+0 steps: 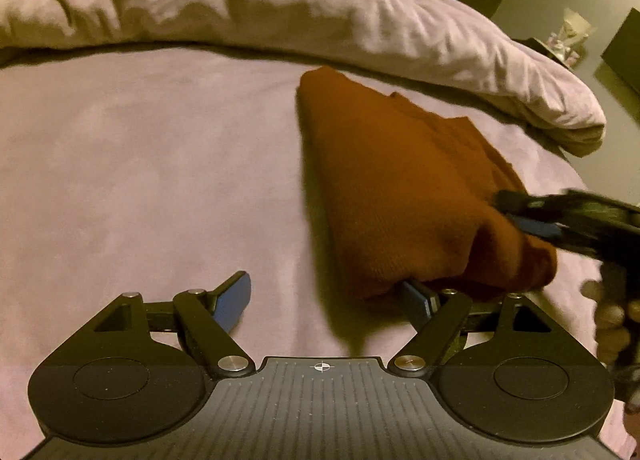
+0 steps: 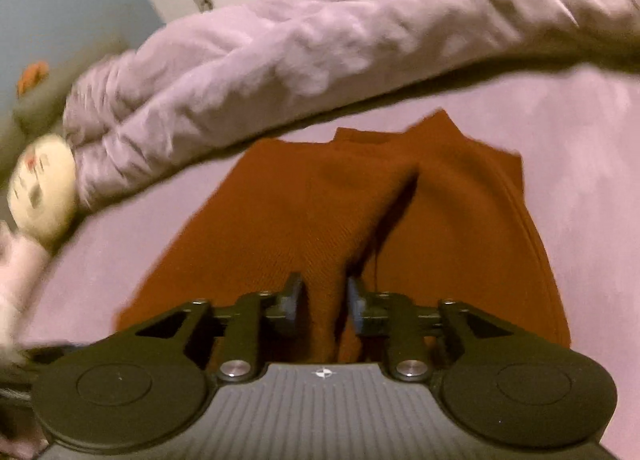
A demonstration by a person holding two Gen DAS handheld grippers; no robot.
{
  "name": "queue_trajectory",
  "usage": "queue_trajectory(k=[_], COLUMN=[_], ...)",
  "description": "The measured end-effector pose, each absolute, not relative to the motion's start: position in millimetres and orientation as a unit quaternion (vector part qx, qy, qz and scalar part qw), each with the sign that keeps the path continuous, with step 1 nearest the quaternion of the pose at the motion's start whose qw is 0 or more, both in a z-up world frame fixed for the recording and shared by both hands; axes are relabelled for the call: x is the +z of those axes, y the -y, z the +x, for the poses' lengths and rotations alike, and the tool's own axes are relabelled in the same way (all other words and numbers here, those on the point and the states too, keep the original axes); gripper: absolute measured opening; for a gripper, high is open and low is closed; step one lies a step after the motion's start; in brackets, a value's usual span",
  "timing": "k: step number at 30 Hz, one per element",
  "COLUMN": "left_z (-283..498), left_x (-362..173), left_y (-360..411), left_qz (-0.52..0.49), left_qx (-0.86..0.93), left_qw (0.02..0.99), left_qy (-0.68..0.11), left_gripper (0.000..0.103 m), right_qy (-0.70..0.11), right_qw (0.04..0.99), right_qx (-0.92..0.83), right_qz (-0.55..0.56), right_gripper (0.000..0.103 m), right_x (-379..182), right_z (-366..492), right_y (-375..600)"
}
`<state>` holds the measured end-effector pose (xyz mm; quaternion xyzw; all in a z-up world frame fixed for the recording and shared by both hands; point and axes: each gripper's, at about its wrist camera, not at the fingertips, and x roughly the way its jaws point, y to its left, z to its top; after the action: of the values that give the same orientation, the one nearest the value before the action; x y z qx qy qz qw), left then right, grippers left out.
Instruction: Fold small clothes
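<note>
Left-wrist view: the left gripper (image 1: 324, 300) stands with its jaws spread wide over the pink sheet (image 1: 140, 180), nothing held between them. The rust-brown garment (image 1: 392, 196) lies ahead and to the right of this gripper; its near, lifted corner hangs over the gripper's right-hand finger (image 1: 418, 298), while the left-hand finger is well apart from the cloth. At the right edge of the view the right gripper (image 1: 532, 220) reaches in at the garment's raised near edge, with the person's hand (image 1: 612, 324) below it.

Right-wrist view: the right gripper (image 2: 323, 302) has a raised fold of the garment (image 2: 440, 220) standing between its two blue pads, jaws partly apart; blur hides whether the pads press on the cloth.

Garment: ribbed knit, rust-brown, partly folded, narrowing toward its far end, which lies near the rumpled pink duvet (image 2: 320, 40). A dark crease runs lengthwise down its middle. The far part rests flat on the sheet; the near part is lifted. A doll (image 2: 42, 188) lies beside the duvet at left.
</note>
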<state>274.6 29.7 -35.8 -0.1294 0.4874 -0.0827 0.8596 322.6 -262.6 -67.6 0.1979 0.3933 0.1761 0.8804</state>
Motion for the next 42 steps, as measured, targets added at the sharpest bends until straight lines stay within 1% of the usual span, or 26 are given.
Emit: queue_trajectory(k=[1, 2, 7, 16, 17, 18, 19, 20, 21, 22, 24, 26, 30, 32, 34, 37, 38, 39, 40, 42], left_z=[275.2, 275.8, 276.5, 281.7, 282.6, 283.5, 284.6, 285.7, 286.9, 287.9, 290.0, 290.6, 288.9, 289.4, 290.7, 289.6, 288.9, 287.4, 285.4, 280.2], left_x=[-37.3, -38.3, -41.0, -45.7, -47.1, -48.7, -50.4, -51.7, -52.9, -53.7, -53.9, -52.0, -46.1, -46.3, -49.4, -52.0, -51.1, -48.5, -43.9, -32.7], left_y=[-29.8, -29.9, -24.6, -13.2, -10.7, -8.2, -5.9, -4.2, -3.4, -3.3, -4.4, -4.7, 4.3, 11.0, 16.5, 24.1, 25.1, 25.3, 23.8, 16.3], left_qz=[-0.131, -0.133, -0.133, -0.112, -0.108, -0.103, -0.097, -0.092, -0.089, -0.090, -0.094, -0.095, -0.085, -0.078, -0.082, -0.076, -0.071, -0.069, -0.070, -0.076], left_qx=[-0.081, -0.079, -0.082, -0.090, -0.092, -0.091, -0.089, -0.086, -0.082, -0.079, -0.075, -0.075, -0.087, -0.090, -0.091, -0.094, -0.096, -0.098, -0.099, -0.099], left_qw=[0.859, 0.858, 0.856, 0.854, 0.853, 0.853, 0.852, 0.852, 0.852, 0.851, 0.848, 0.847, 0.852, 0.854, 0.849, 0.847, 0.846, 0.845, 0.846, 0.853], left_qy=[-0.489, -0.490, -0.493, -0.500, -0.502, -0.504, -0.506, -0.508, -0.510, -0.512, -0.516, -0.517, -0.509, -0.507, -0.513, -0.518, -0.519, -0.520, -0.520, -0.506], left_gripper=[0.084, 0.084, 0.084, 0.084, 0.084, 0.084, 0.084, 0.084, 0.084, 0.084, 0.085, 0.085, 0.085, 0.085, 0.085, 0.086, 0.086, 0.084, 0.084, 0.084], right_qy=[-0.392, -0.395, -0.418, -0.428, -0.430, -0.434, -0.436, -0.437, -0.437, -0.435, -0.417, -0.388, -0.287, -0.249, -0.249, -0.295, -0.318, -0.338, -0.339, -0.331], right_qw=[0.877, 0.872, 0.825, 0.803, 0.805, 0.809, 0.813, 0.819, 0.823, 0.831, 0.862, 0.890, 0.945, 0.956, 0.956, 0.946, 0.939, 0.933, 0.935, 0.941], right_qx=[0.170, 0.166, 0.185, 0.223, 0.225, 0.224, 0.221, 0.218, 0.217, 0.214, 0.206, 0.197, 0.153, 0.135, 0.116, 0.092, 0.084, 0.078, 0.071, 0.057], right_qz=[0.219, 0.235, 0.333, 0.350, 0.342, 0.328, 0.316, 0.302, 0.291, 0.272, 0.201, 0.136, -0.023, -0.080, -0.104, -0.096, -0.098, -0.093, -0.078, -0.042], right_gripper=[0.059, 0.064, 0.063, 0.061, 0.056, 0.047, 0.040, 0.026, 0.021, 0.019, 0.015, 0.014, 0.014, 0.014, 0.014, 0.017, 0.020, 0.031, 0.035, 0.054], right_x=[-69.3, -71.6, -91.0, -97.2, -95.9, -94.5, -93.3, -92.3, -90.8, -87.9, -73.8, -57.6, -19.9, -11.9, -17.0, -46.5, -61.9, -73.8, -80.2, -75.3], right_z=[318.9, 316.6, 317.8, 359.3, 362.8, 366.4, 368.3, 369.4, 369.8, 369.1, 363.3, 355.8, 329.6, 317.6, 315.8, 327.2, 331.4, 334.3, 331.9, 325.0], right_y=[272.0, 279.2, 298.5, 270.2, 265.7, 260.4, 257.0, 254.4, 252.4, 250.0, 241.3, 234.2, 222.4, 223.4, 232.0, 253.4, 260.2, 265.6, 274.4, 286.5])
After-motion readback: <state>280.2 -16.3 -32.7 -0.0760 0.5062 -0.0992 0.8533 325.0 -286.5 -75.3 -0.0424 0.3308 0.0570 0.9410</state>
